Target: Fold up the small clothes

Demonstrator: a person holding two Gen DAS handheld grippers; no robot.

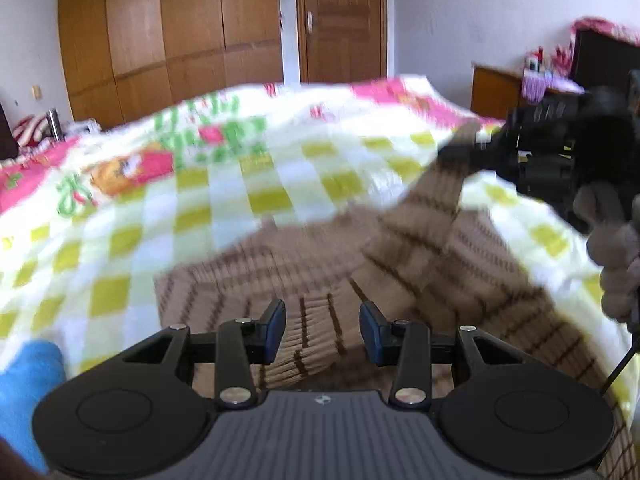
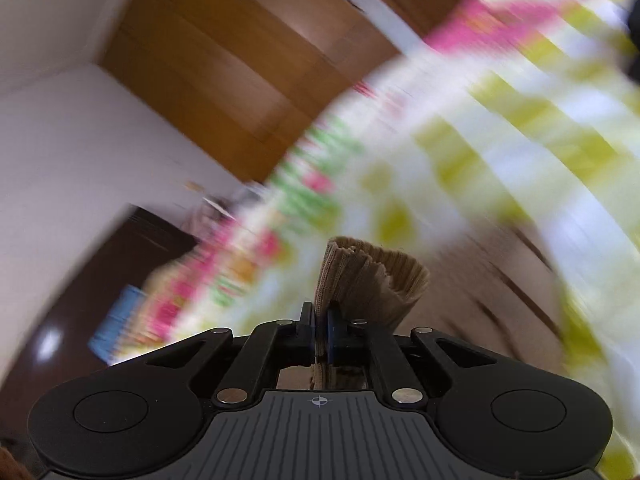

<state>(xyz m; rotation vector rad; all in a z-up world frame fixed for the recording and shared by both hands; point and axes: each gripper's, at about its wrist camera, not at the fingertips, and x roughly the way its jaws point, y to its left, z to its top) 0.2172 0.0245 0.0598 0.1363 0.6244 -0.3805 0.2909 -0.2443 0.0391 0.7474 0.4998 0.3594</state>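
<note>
A tan knitted garment with thin brown stripes (image 1: 304,264) lies on the bed. My left gripper (image 1: 323,332) hovers just above its near part, blue pads apart and gripping nothing. At the right, my right gripper (image 1: 460,152) holds one end of the garment (image 1: 436,196) raised off the bed, with a gloved hand (image 1: 616,248) behind it. In the right wrist view the right gripper (image 2: 320,328) is shut on a bunched ribbed edge of the tan garment (image 2: 368,276), which fans out past the pads. That view is tilted and heavily blurred.
The bedspread (image 1: 208,184) is checked yellow-green and white with pink cartoon prints. A blue cloth (image 1: 28,380) lies at the near left. A wooden wardrobe (image 1: 168,40) and door (image 1: 344,20) stand behind the bed, a bedside cabinet (image 1: 496,92) at right.
</note>
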